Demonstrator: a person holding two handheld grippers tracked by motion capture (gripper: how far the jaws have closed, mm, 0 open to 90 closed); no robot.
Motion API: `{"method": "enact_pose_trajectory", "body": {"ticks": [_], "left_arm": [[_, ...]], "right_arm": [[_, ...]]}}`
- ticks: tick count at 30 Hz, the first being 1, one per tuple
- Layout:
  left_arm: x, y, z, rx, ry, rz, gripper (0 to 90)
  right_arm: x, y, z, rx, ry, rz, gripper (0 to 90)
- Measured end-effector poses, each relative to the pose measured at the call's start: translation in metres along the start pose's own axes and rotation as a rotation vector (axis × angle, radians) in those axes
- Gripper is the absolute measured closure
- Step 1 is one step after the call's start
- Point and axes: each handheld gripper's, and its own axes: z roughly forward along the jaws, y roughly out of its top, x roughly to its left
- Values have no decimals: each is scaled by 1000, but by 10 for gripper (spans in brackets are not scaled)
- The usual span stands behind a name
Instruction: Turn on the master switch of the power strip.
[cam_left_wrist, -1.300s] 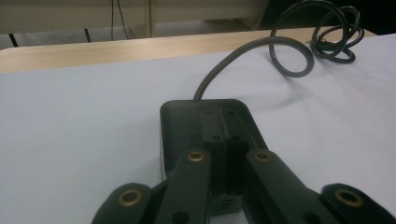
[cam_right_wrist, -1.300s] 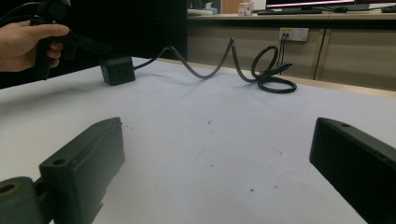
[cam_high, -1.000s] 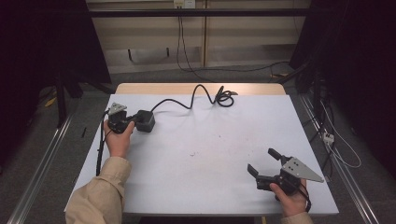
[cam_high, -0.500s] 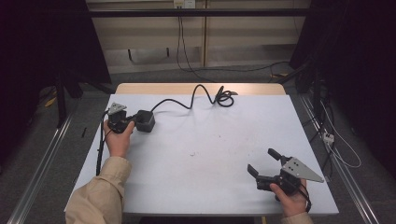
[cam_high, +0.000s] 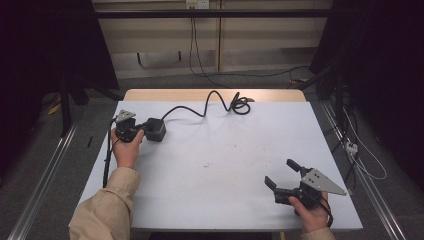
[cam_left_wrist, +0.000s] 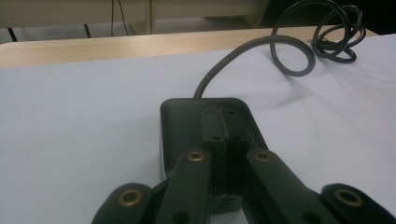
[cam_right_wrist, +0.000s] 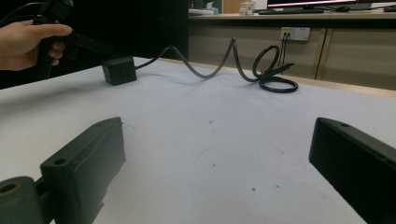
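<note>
High view: your left tongs (cam_high: 141, 131) sit closed against the black power cube (cam_high: 156, 129) at ten o'clock on the table (cam_high: 220, 165); right tongs (cam_high: 283, 173) wait open, so moving it remains.

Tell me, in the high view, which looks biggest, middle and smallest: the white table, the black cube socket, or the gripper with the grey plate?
1. White table, by far the biggest.
2. Right gripper with its grey plate.
3. Black cube socket, smallest. It sits farther from the camera, so the gap between it and the gripper is unsure.
</note>
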Motion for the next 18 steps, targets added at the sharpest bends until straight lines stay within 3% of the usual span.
{"method": "enact_pose_trajectory", "body": {"ticks": [18], "left_arm": [[-2,0,0,4,12,12,900]], "right_arm": [[0,0,0,-1,0,-2,29]]}}
